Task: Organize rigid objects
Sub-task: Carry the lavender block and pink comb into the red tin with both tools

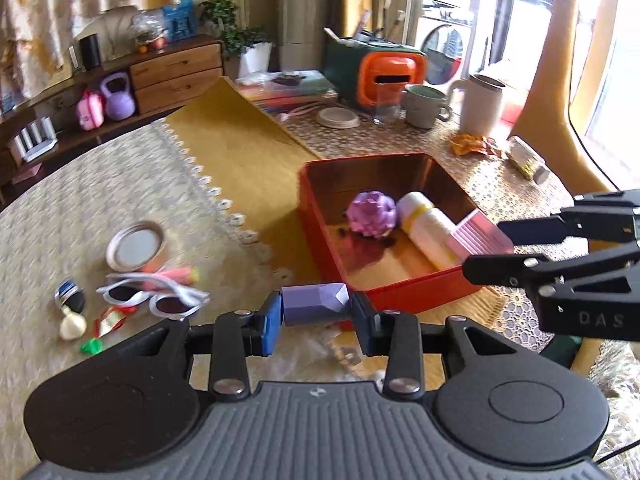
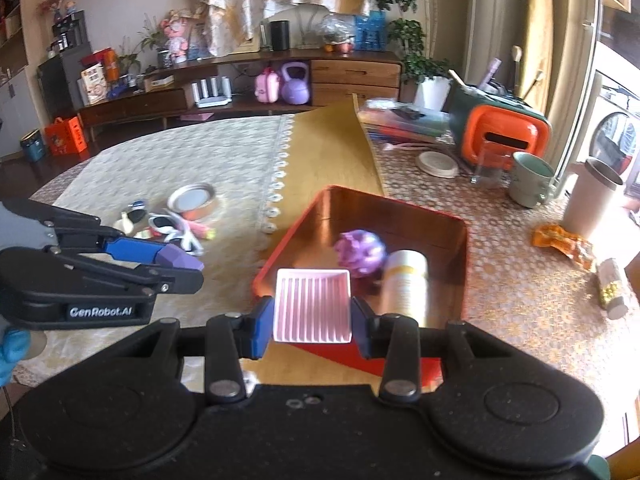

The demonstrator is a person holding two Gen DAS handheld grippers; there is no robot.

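Note:
My left gripper [image 1: 316, 316] is shut on a purple faceted block [image 1: 314, 304] and holds it above the table just left of the red tin box [image 1: 404, 292]. My right gripper [image 2: 312, 320] is shut on a pink ribbed dish [image 2: 313, 305] and holds it over the box's near edge [image 2: 280, 252]. The dish also shows at the right in the left wrist view [image 1: 478, 238]. In the box lie a purple crumpled ball [image 1: 370, 214] and a white cylinder with a yellow band [image 1: 426, 228]. The left gripper with the block shows at the left in the right wrist view [image 2: 176, 258].
On the tablecloth to the left lie white sunglasses [image 1: 154, 294], a round metal lid [image 1: 136, 246], an orange-pink tube [image 1: 176, 274] and small bits. Behind the box stand a green mug [image 1: 426, 106], a glass [image 1: 386, 106], a white jug [image 1: 482, 108], an orange-green case [image 1: 384, 72] and a snack wrapper [image 1: 474, 146].

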